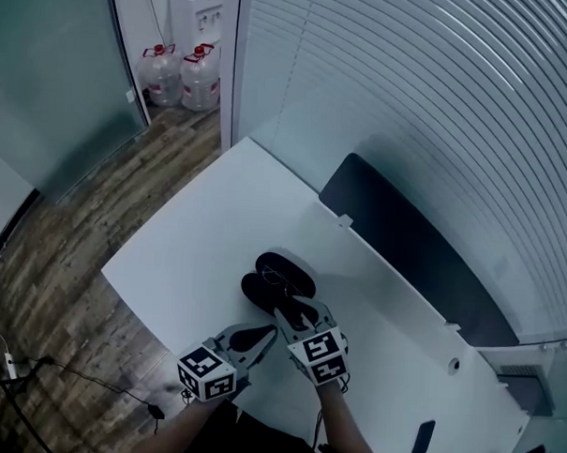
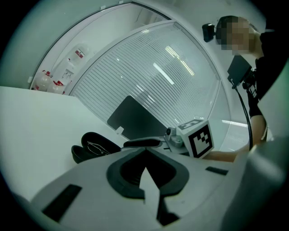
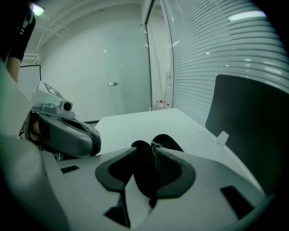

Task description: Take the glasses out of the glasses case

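Note:
A black glasses case [image 1: 262, 291] lies open on the white table [image 1: 188, 254], with thin-framed glasses [image 1: 279, 277] resting in it. My right gripper [image 1: 295, 311] is at the case's near end, pointing down. In the right gripper view its jaws [image 3: 144, 151] stand open astride a black edge of the case [image 3: 143, 178]; a strip of table shows beside the left pad. A wire piece of the glasses [image 3: 156, 146] shows just past the tips. My left gripper [image 1: 271, 331] hovers beside it with nothing held, tips together [image 2: 145, 152]. The left gripper view shows the case [image 2: 88, 149] off to the left.
A dark panel [image 1: 405, 245] stands along the table's far edge before the white blinds. A small dark flat object [image 1: 422, 437] lies at the near right. Two water bottles [image 1: 182, 76] stand on the wood floor beyond the table's left edge [image 1: 137, 261].

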Demonstrator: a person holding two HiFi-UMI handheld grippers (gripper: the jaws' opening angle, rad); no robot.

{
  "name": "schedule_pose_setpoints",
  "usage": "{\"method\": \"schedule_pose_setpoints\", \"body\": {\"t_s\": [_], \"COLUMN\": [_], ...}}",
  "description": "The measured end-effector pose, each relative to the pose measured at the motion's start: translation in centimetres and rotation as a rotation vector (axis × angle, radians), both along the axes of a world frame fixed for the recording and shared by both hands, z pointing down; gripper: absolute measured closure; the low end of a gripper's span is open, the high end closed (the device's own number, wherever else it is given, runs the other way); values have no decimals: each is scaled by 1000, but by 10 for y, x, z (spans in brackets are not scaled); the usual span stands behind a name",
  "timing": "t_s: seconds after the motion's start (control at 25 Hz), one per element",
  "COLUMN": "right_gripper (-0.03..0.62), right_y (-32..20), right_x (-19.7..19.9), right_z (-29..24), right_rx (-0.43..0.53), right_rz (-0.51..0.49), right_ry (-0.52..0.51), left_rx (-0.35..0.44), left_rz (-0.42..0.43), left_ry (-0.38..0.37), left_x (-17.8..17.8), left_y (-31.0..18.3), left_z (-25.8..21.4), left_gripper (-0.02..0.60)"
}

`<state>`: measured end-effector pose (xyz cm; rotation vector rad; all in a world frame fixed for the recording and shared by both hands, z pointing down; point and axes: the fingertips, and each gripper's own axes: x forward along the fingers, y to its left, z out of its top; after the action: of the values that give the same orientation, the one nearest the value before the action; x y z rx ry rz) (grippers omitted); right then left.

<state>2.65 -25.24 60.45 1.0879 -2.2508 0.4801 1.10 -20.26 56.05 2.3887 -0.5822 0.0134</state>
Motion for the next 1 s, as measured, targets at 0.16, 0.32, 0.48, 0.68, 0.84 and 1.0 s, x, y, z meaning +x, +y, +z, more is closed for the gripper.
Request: {"method": "schedule_pose_setpoints", "body": {"t_s": [0.16,0.32,0.48,0.68,0.84,1.0], "right_gripper": [468,462,447,431,421,421], "right_y": [-14,-21,-22,-28,-34,-41], "right_x": [3,5,8,12,14,17], "right_z": [5,13,28,47,58,64], "right_rx": [-6,-31,-77,-123,-168,-195], "right_rz": [-13,-17,-43,-98,-126,-153], "right_ry": [24,37,80,152,173,196], "left_rx": [-2,-13,-32,-58,-78,-93], "left_rz": [-18,-31,-39,-49,-42,-51], "left_ry": [6,3,7,34,40,42], "left_x": [2,0,-1,3,7,4], "left_y": [-14,-27,-35,-40,-39,-41], "left_z": [4,10,16,19,28,34], "left_gripper": [571,571,571,571,571,571]}}
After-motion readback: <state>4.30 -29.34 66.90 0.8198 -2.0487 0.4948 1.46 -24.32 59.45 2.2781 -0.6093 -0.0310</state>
